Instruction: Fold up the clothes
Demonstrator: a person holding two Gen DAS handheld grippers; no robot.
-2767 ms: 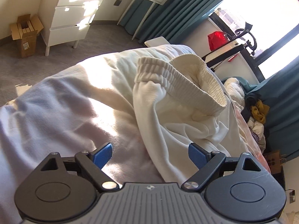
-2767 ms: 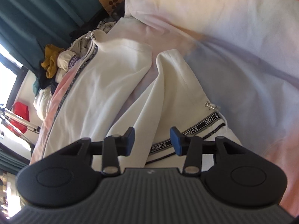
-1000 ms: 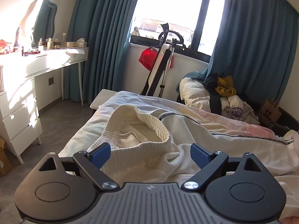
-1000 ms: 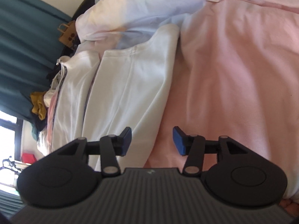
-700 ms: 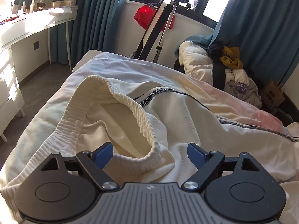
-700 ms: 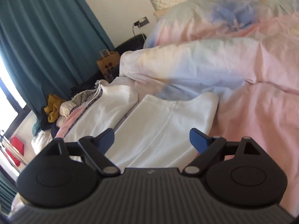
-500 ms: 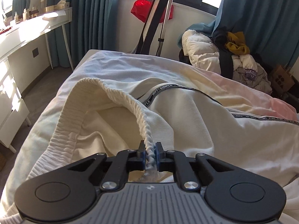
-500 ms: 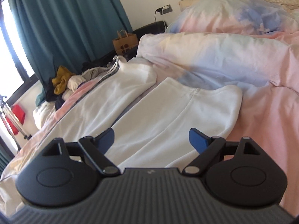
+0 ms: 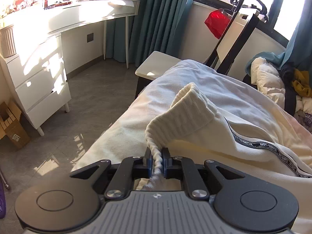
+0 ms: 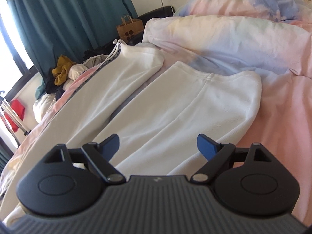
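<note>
Two tongs: one pinching cloth, one spread wide and holding nothing.
Bed [image 9: 120,134]: carries the garment; a pale sheet covers its near end, a pink and blue duvet [image 10: 243,39] the far end.
Cream sweatpants [image 10: 175,105]: lie along the bed, both legs stretched toward the duvet; a black printed tape [image 9: 259,146] runs down the side seam.
Ribbed waistband [image 9: 181,115]: lifted off the bed in a peak, its edge running down into the left tongs.
Left tongs [image 9: 156,162]: pressed together on the waistband's edge, with a twisted strip of cloth between the blue pads.
Right tongs [image 10: 158,146]: spread wide above the nearer trouser leg, with the cloth showing between the pads; contact with it cannot be told.
White drawers [image 9: 39,81]: stand on the floor beside the bed.
</note>
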